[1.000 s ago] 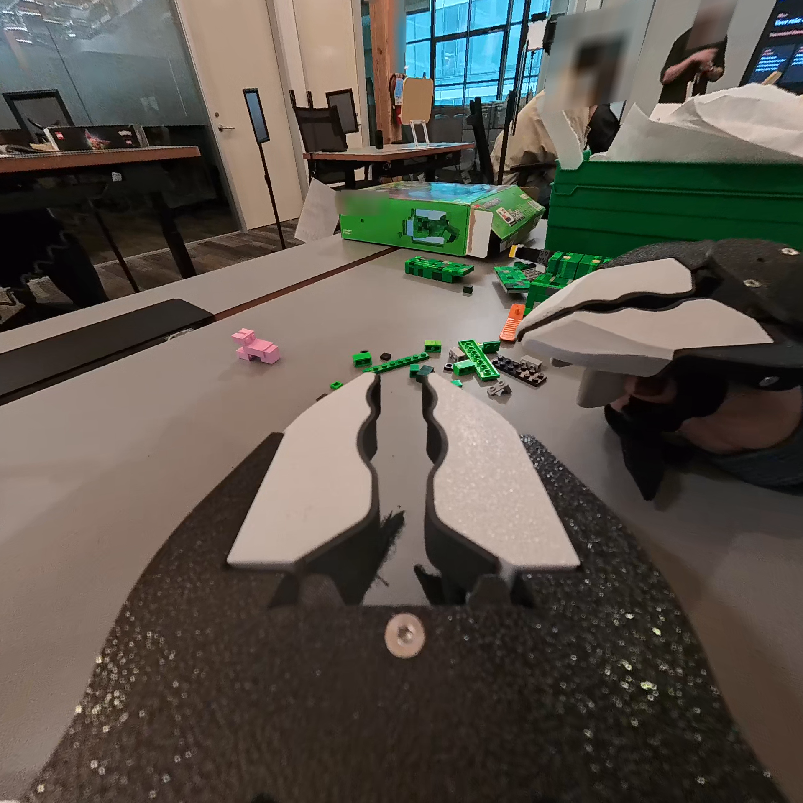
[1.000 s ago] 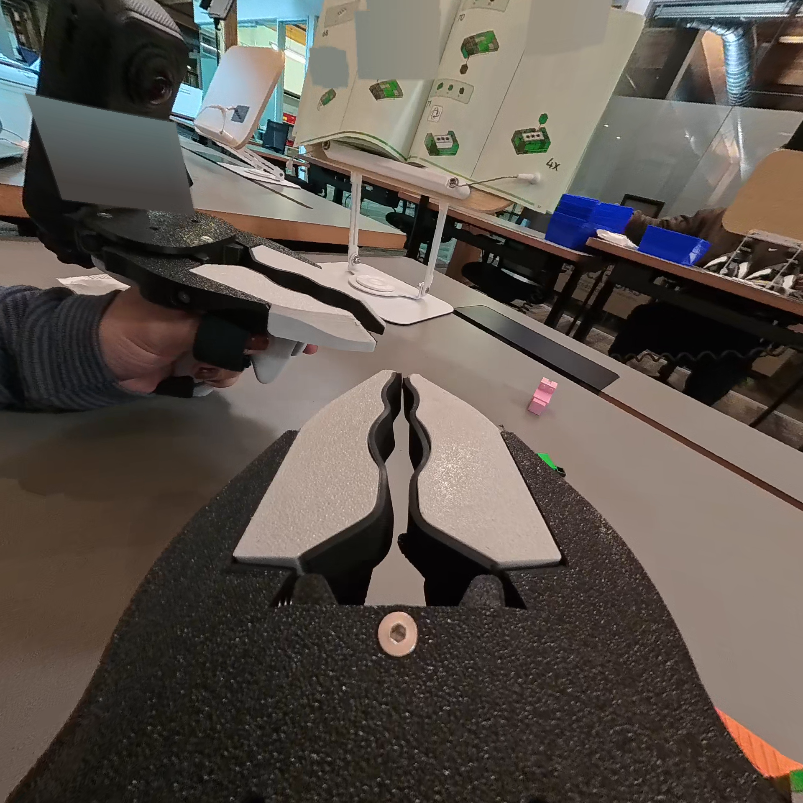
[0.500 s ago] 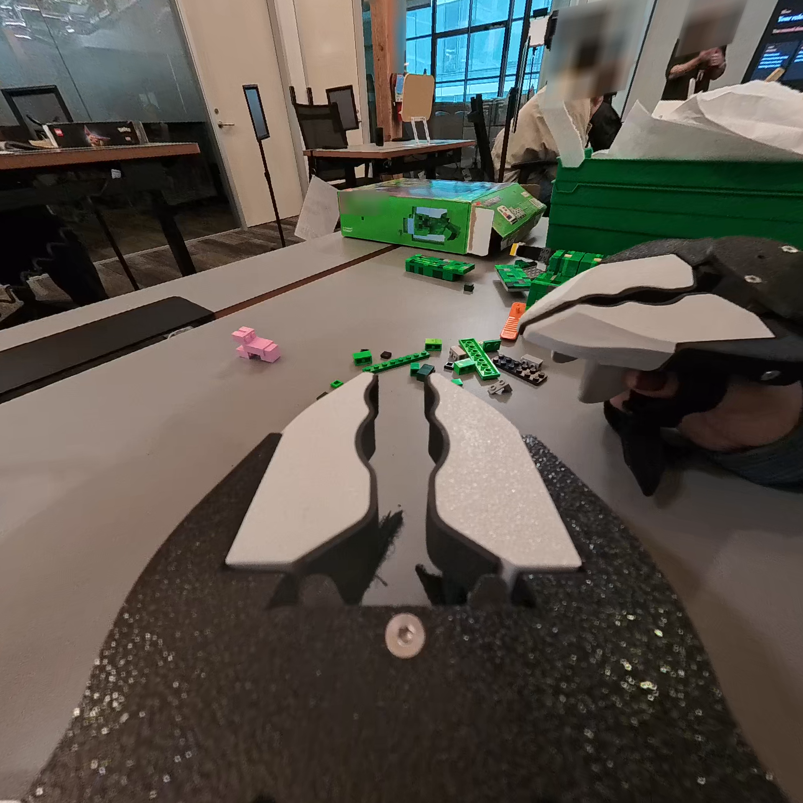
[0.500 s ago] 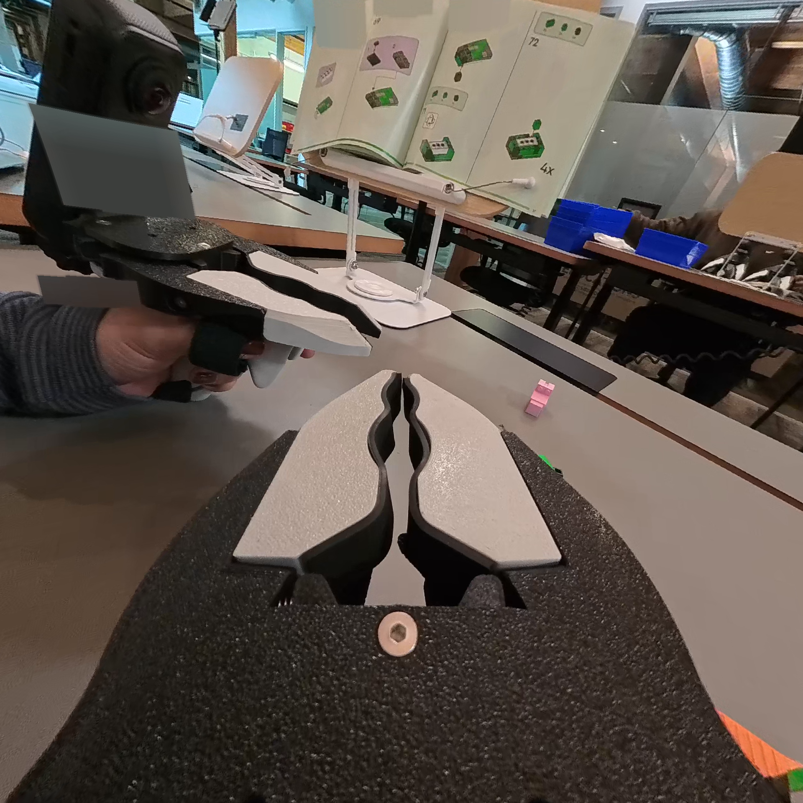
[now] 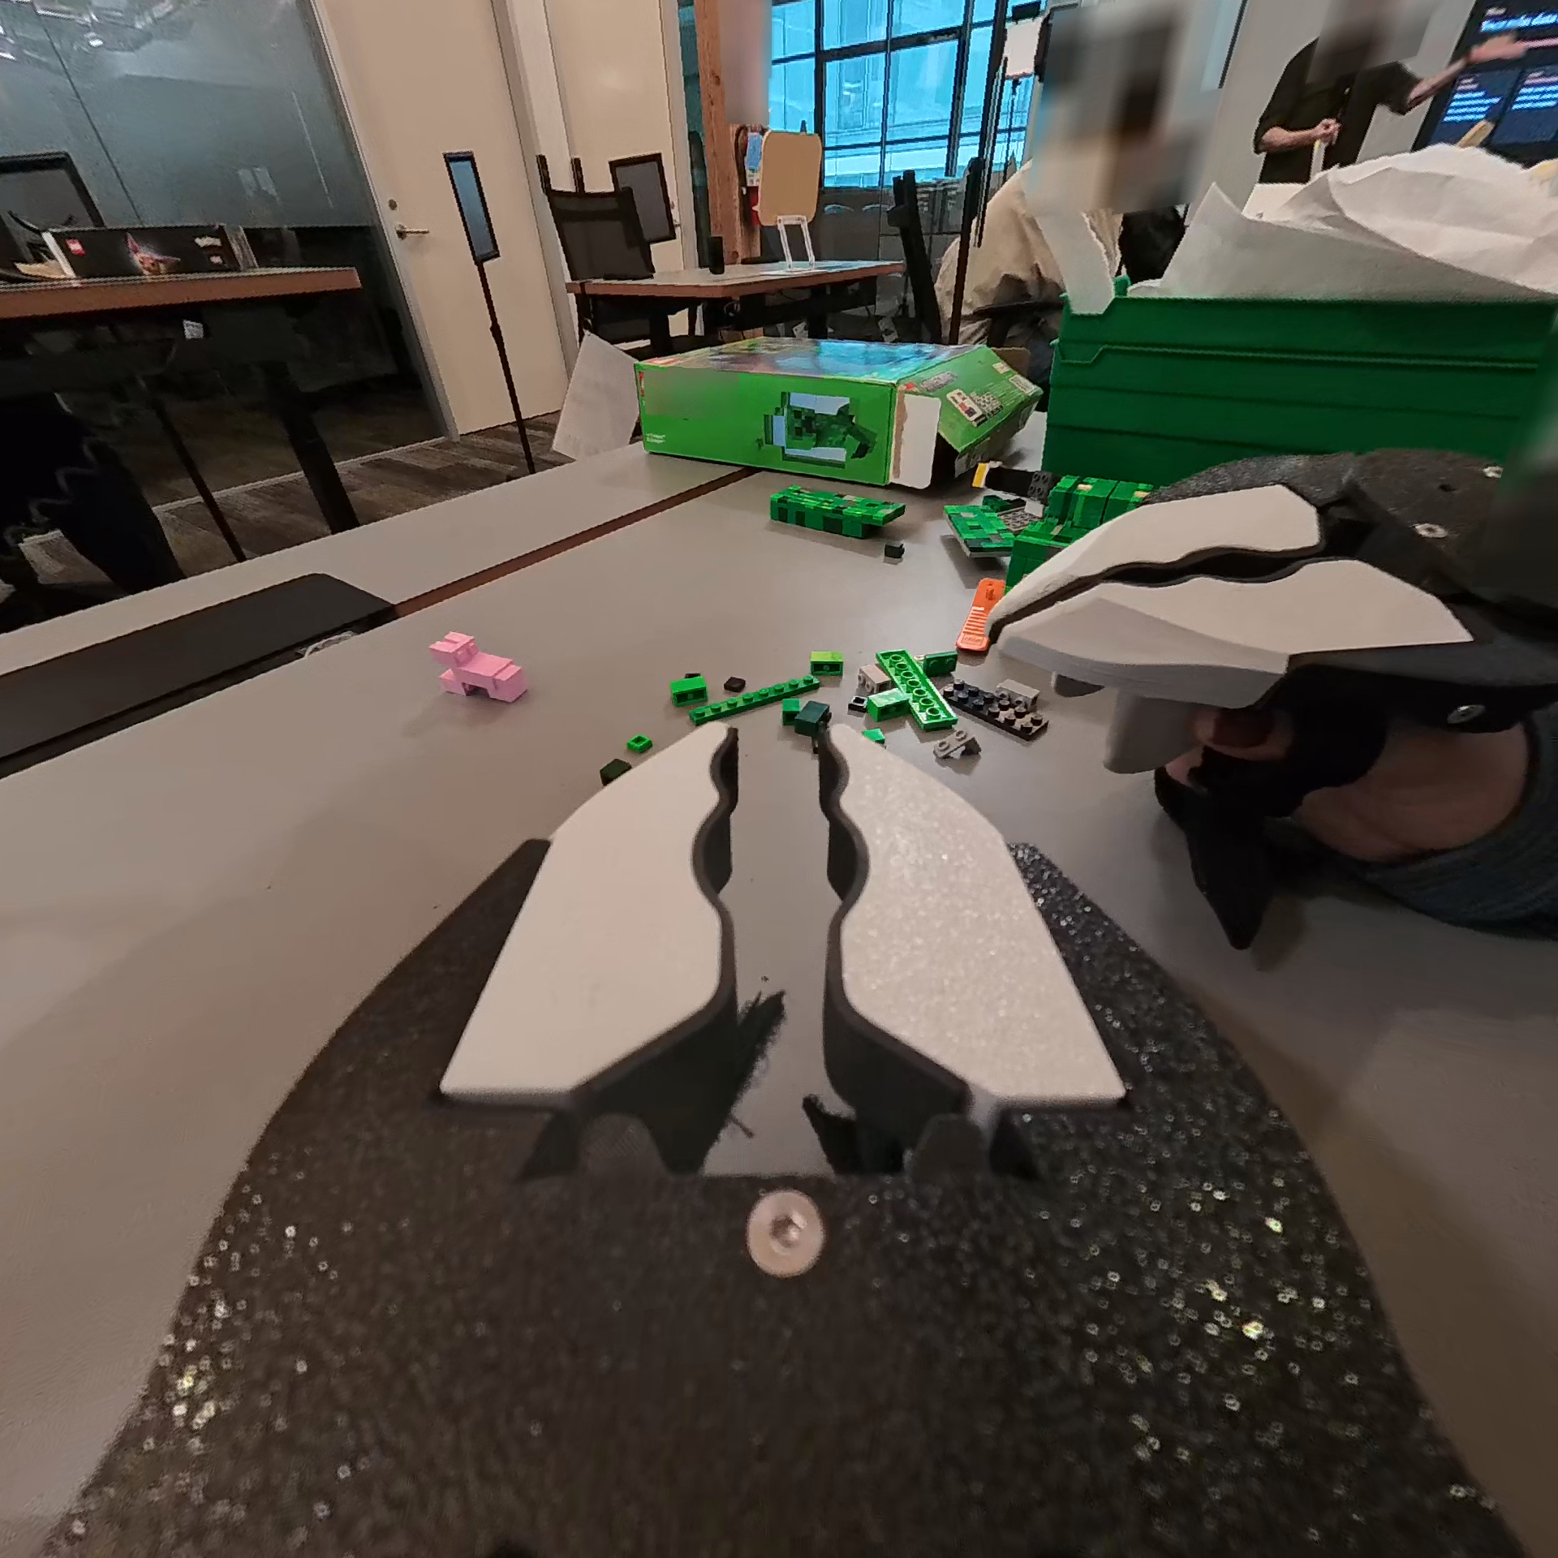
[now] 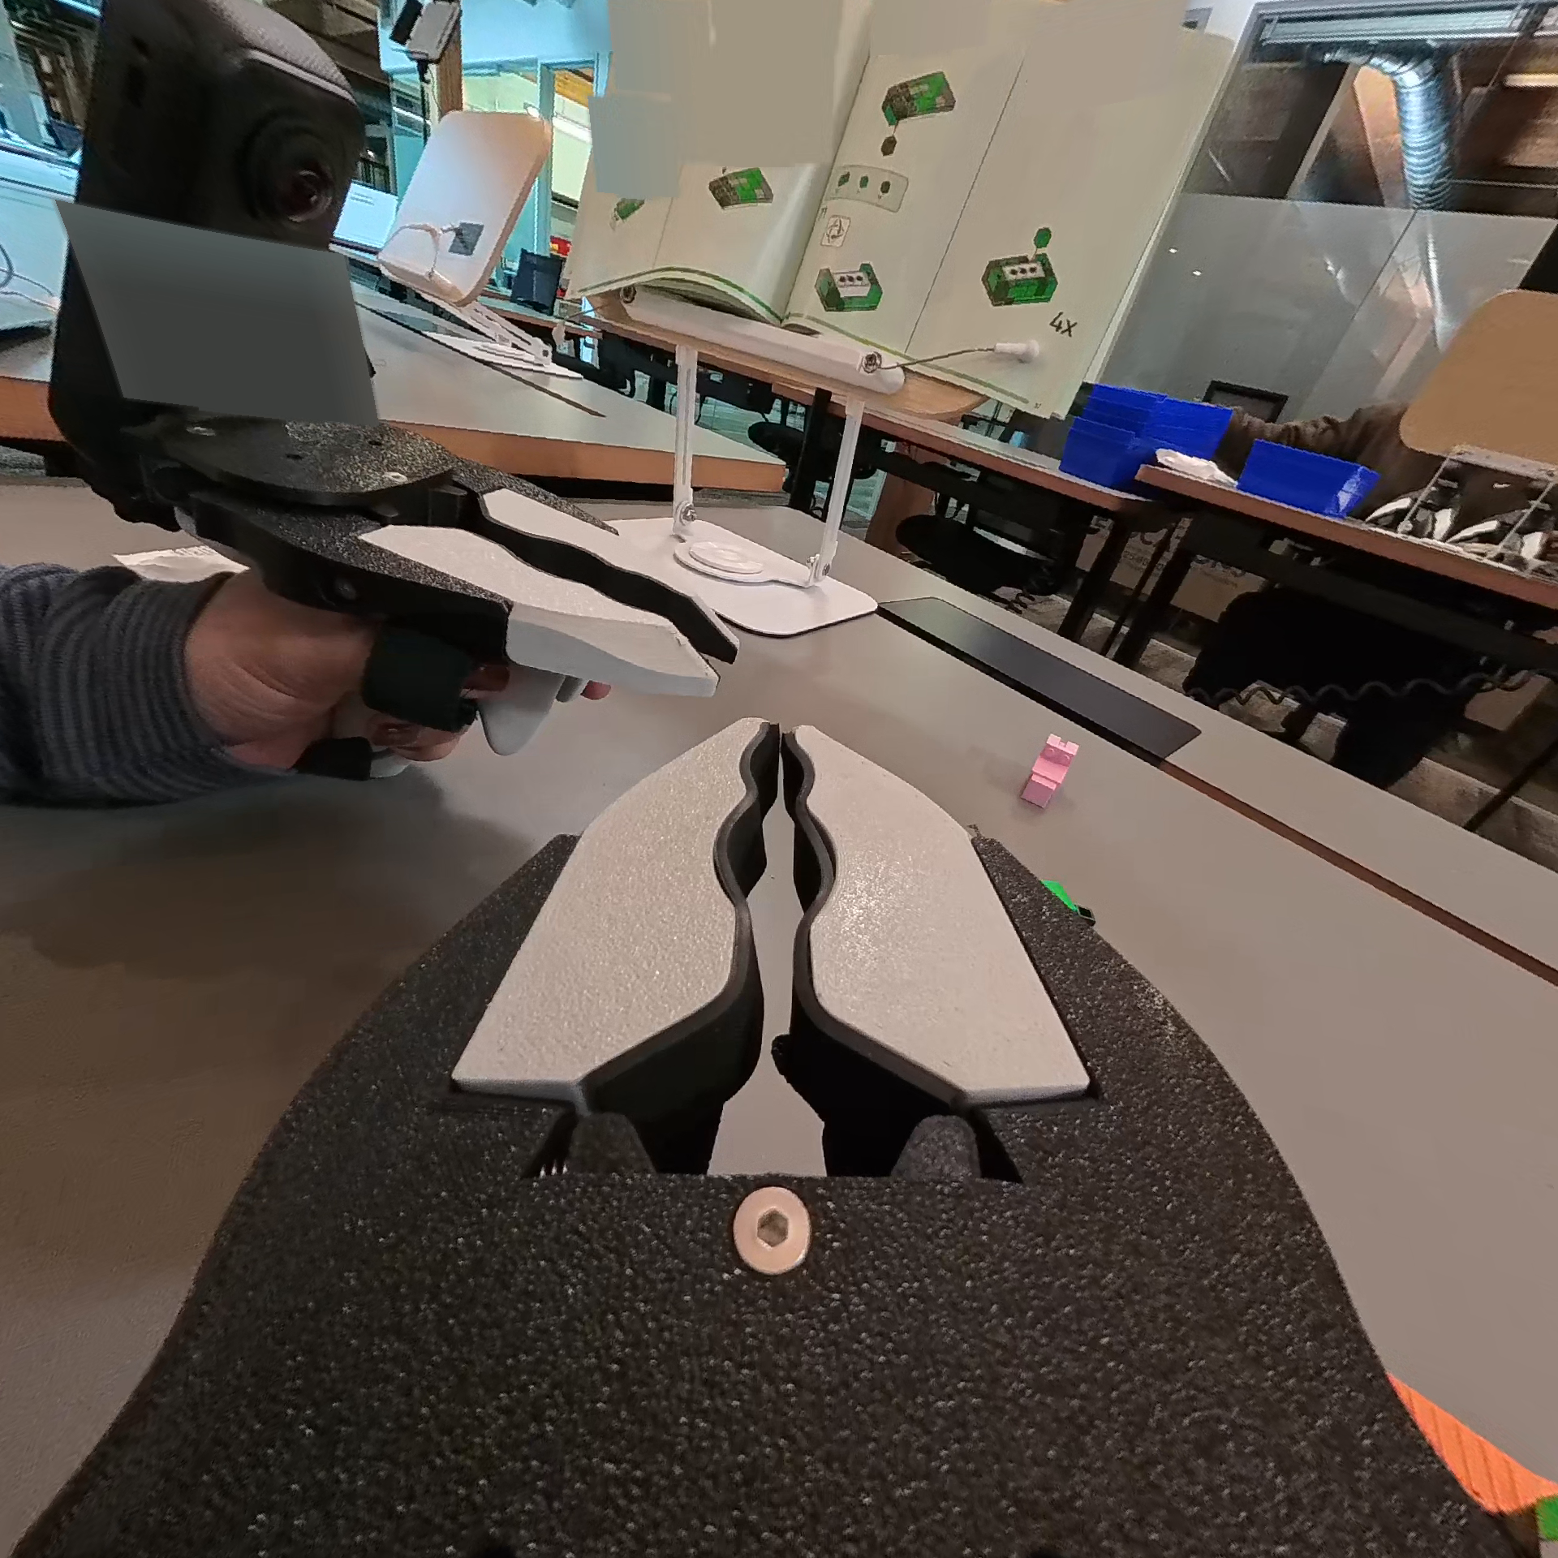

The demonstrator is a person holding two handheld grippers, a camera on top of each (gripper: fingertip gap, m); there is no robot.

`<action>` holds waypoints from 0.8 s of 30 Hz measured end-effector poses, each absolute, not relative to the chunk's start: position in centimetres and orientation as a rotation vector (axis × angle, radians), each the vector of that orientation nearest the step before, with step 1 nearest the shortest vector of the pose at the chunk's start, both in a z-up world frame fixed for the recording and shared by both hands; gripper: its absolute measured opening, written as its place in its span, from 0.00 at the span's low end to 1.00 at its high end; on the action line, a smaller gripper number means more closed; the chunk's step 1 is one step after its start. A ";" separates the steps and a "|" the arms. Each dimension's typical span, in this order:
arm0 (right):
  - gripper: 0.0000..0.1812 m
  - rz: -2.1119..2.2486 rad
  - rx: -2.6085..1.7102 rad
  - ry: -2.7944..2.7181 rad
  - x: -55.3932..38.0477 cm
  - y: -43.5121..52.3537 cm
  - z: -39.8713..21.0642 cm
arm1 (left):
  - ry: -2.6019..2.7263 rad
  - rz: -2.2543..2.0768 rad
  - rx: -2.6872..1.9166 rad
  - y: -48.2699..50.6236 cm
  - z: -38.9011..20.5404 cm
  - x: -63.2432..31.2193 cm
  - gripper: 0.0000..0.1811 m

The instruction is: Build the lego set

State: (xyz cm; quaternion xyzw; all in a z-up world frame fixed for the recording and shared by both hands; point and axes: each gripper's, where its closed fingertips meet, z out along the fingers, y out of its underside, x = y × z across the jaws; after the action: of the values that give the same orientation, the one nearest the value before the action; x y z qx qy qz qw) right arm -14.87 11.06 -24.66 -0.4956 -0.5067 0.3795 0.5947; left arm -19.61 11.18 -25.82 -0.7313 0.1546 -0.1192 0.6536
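1. Right now the left gripper (image 5: 777,738) hovers low over the grey table (image 5: 253,843), its fingers a little apart with nothing between them, tips aimed at the loose pieces.
2. Beside it, the right gripper (image 5: 999,620) comes in from the right, held by a hand (image 5: 1383,792); in its own view its fingertips almost meet, leaving only a thin slit, and grip nothing.
3. Scattered just ahead of the left tips lie small green bricks (image 5: 687,691), a thin green strip (image 5: 754,700) and a wider green plate (image 5: 915,687).
4. The strip's long axis runs left to right across the left wrist view, its right end farther away; the plate's runs from upper left to lower right, crossing a shorter green piece.
5. A dark studded plate (image 5: 995,710) lies just right of the green plate, with a grey piece (image 5: 957,746) near it.
6. An orange tool (image 5: 980,615) lies lengthwise away from the camera, next to the right gripper's tips.
7. Farther back sit a flat green assembly (image 5: 835,510), stacked green builds (image 5: 1054,523), the opened box (image 5: 809,413) and a green bin (image 5: 1298,388).
8. A pink pig (image 5: 476,668) stands apart on the left, snout toward the left.
9. In the right wrist view, the open booklet (image 6: 885,185) rests on a white stand (image 6: 759,573) beyond the left gripper (image 6: 717,662).
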 end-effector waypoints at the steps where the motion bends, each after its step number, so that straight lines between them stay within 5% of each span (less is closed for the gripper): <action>1: 0.00 0.882 -1.151 -1.177 -14.9 11.1 -24.7 | 0.351 -0.269 -1.659 11.2 -25.8 -19.6 0.10; 24: 0.00 0.826 -1.028 -1.254 -15.2 8.8 -24.2 | 0.380 -0.270 -1.673 11.1 -26.1 -19.2 0.11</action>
State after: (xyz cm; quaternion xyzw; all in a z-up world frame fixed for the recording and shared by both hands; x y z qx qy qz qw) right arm -15.17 8.84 -24.16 -0.4460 -0.5438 0.3582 0.6140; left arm -19.17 11.12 -26.09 -0.7353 0.1670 -0.1185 0.6461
